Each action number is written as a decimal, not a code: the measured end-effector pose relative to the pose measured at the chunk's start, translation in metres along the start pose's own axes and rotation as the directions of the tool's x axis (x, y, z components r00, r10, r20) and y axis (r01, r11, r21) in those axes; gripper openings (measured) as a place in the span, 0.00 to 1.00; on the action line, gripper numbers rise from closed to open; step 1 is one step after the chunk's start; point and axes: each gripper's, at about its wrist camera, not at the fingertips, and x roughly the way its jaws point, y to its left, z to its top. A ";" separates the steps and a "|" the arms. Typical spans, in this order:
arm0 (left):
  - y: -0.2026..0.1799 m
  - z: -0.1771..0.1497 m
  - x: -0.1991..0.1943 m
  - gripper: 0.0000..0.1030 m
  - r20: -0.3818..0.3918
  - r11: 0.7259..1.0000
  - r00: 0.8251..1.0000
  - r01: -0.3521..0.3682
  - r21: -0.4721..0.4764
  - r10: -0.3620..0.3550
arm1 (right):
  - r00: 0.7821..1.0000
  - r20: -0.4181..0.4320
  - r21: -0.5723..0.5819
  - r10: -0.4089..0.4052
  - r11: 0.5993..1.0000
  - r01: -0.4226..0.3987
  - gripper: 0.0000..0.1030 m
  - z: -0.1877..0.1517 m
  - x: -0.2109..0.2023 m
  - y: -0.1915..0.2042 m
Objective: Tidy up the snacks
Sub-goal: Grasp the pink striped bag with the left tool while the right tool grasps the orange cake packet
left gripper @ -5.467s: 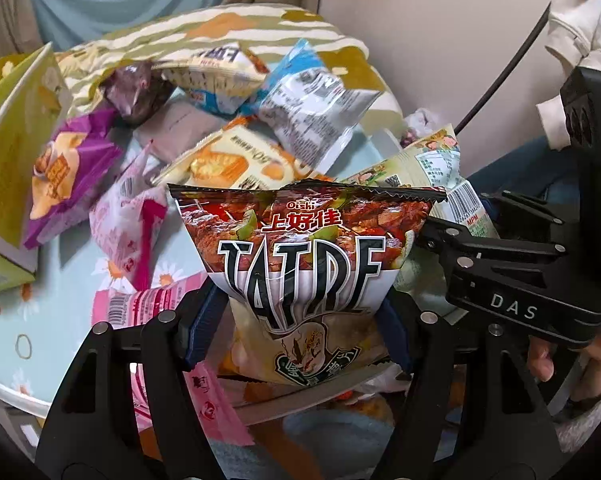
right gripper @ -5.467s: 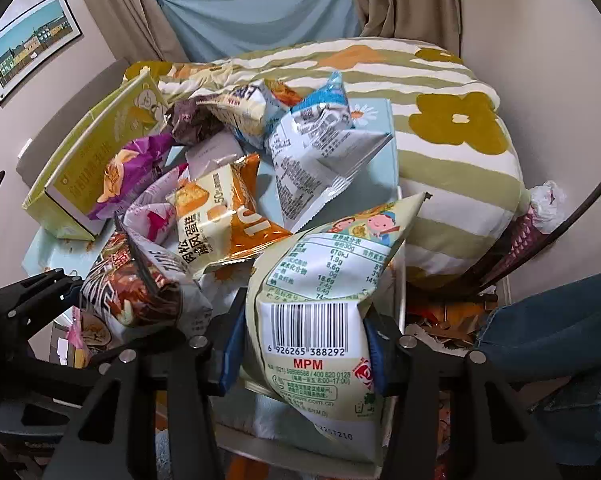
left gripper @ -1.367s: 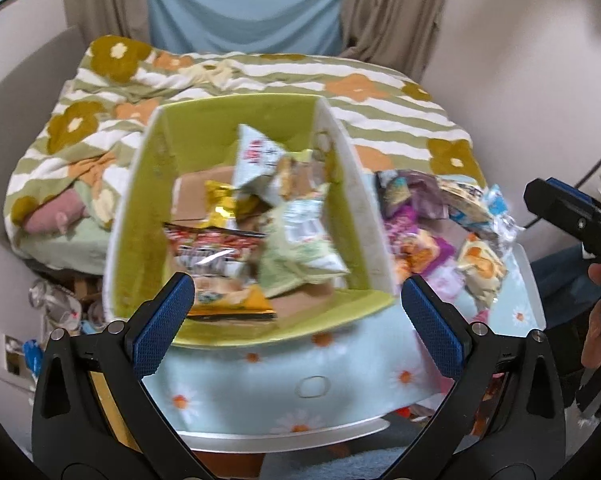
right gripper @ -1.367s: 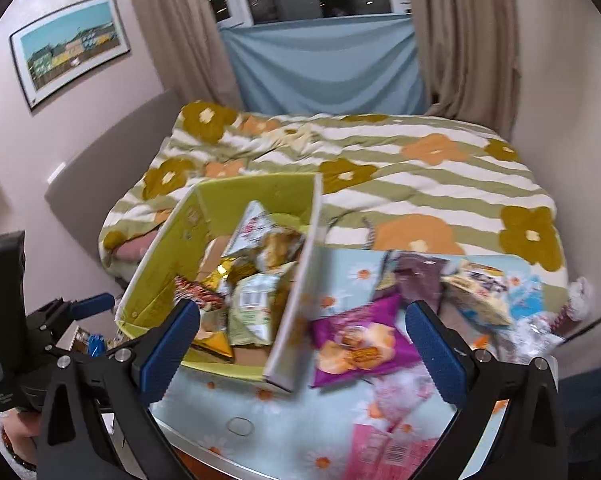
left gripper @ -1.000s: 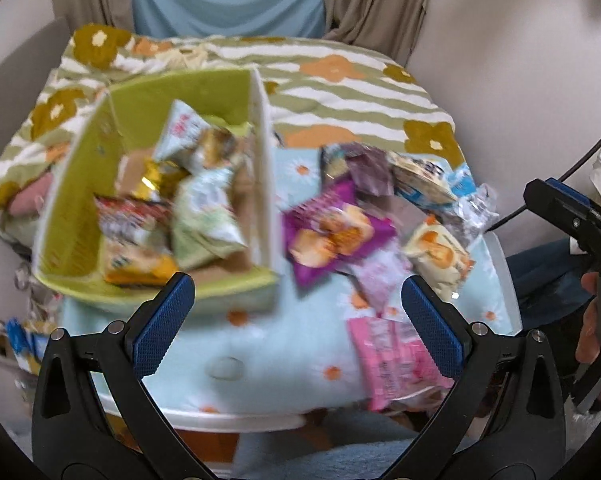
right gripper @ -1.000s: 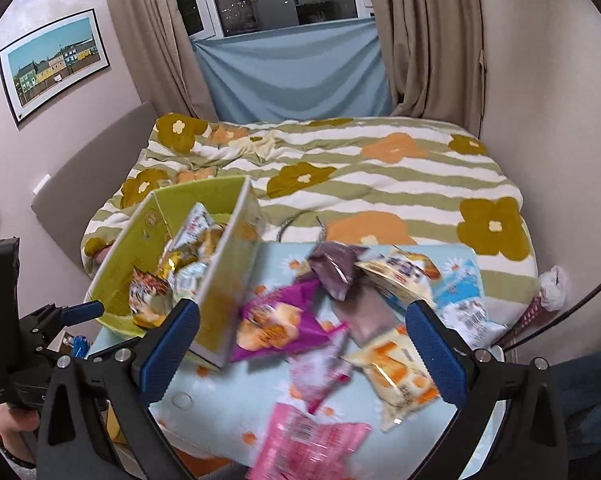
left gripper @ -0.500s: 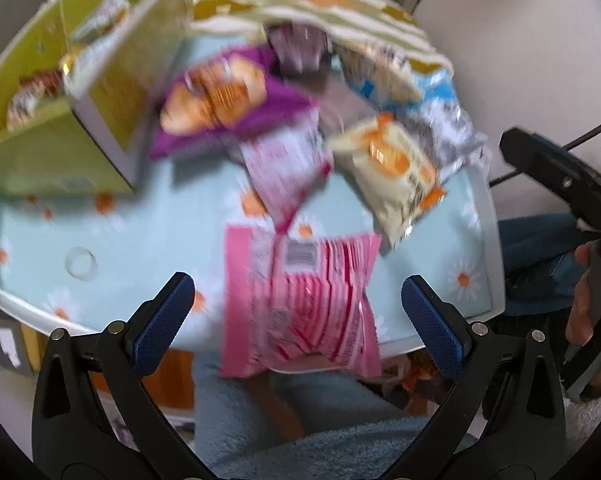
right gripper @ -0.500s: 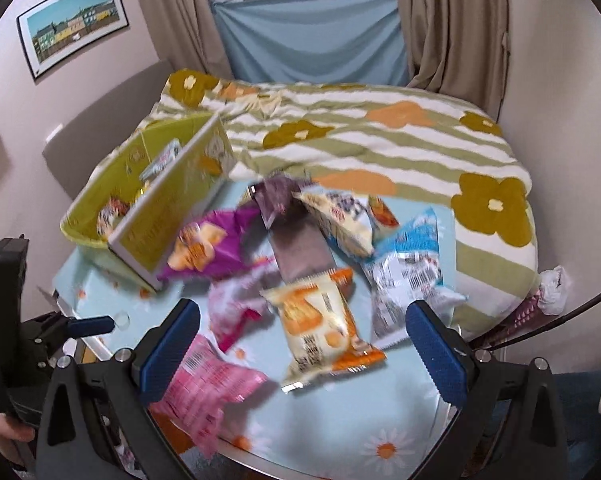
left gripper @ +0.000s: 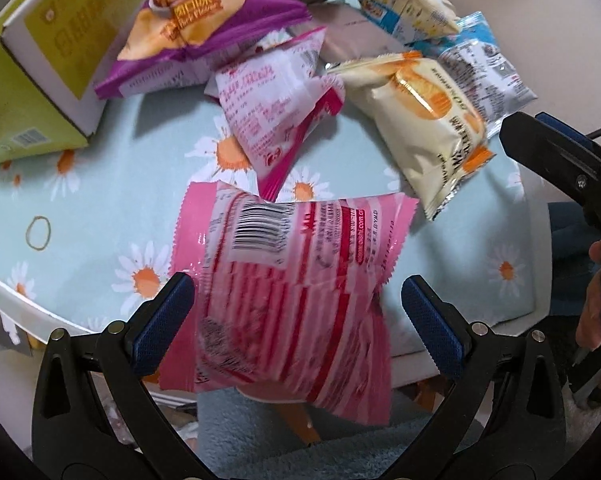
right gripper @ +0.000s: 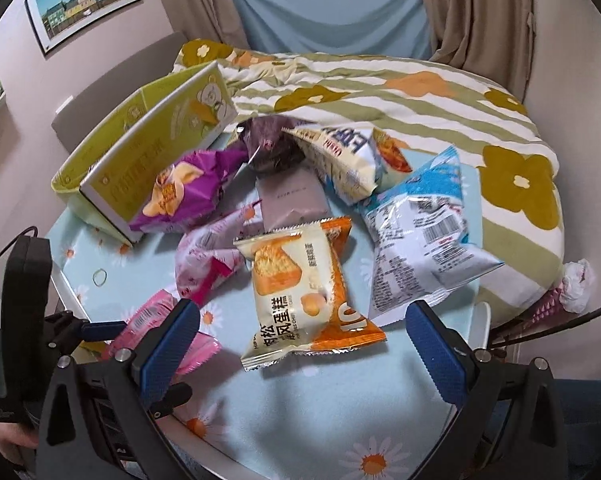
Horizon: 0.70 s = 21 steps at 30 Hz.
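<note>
A pink striped snack pack (left gripper: 292,292) lies barcode up over the table's near edge, blurred. It sits between the wide-apart fingers of my left gripper (left gripper: 298,320), which is open and does not squeeze it. My right gripper (right gripper: 302,340) is open just above a cream and orange cake pack (right gripper: 296,292). The green box (right gripper: 140,152) stands at the left, its inside hidden. In the right wrist view, the left gripper (right gripper: 80,332) sits beside the pink pack (right gripper: 156,320).
On the daisy tablecloth (right gripper: 340,420) lie a purple bag (right gripper: 180,188), a small pink-white pack (right gripper: 208,264), a grey-brown pack (right gripper: 292,196), a blue and silver bag (right gripper: 420,232) and more. A striped bed quilt (right gripper: 420,92) lies beyond the table.
Both grippers held snack bags, then hung open over the green box with snacks inside. They have swung right and down; the left now straddles the pink pack, the right hangs over the cake pack.
</note>
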 end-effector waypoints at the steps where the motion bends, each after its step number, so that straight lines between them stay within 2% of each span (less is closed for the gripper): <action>1: 0.001 0.000 0.002 1.00 -0.005 1.000 1.000 -0.001 -0.006 0.001 | 1.000 -0.002 -0.008 0.001 1.000 -0.001 1.00 -0.001 0.002 0.001; 4: 0.002 0.001 0.008 1.00 -0.007 1.000 1.000 0.009 -0.022 -0.009 | 1.000 -0.016 -0.034 -0.002 0.999 0.001 1.00 -0.002 0.011 0.002; 5: 0.002 0.001 0.010 0.93 -0.004 1.000 1.000 0.007 -0.021 -0.007 | 1.000 -0.019 -0.039 0.002 0.999 -0.003 1.00 -0.003 0.013 0.002; 6: 0.003 0.001 0.010 0.80 -0.002 1.000 1.000 0.000 -0.017 0.000 | 1.000 -0.020 -0.040 0.006 0.999 -0.007 1.00 -0.003 0.015 0.002; 8: 0.008 0.000 0.013 0.68 -0.003 1.000 1.000 -0.021 -0.010 0.021 | 1.000 -0.025 -0.047 0.014 0.999 -0.015 1.00 -0.003 0.021 0.004; 16: 0.020 0.003 0.011 0.61 0.027 0.999 0.999 -0.034 -0.001 0.034 | 0.999 -0.048 -0.108 0.016 0.994 -0.021 0.99 0.003 0.049 0.012; 21: 0.021 0.003 0.009 0.61 0.030 0.999 0.998 -0.049 0.010 0.048 | 0.997 -0.071 -0.133 0.010 0.991 -0.019 0.93 0.007 0.066 0.015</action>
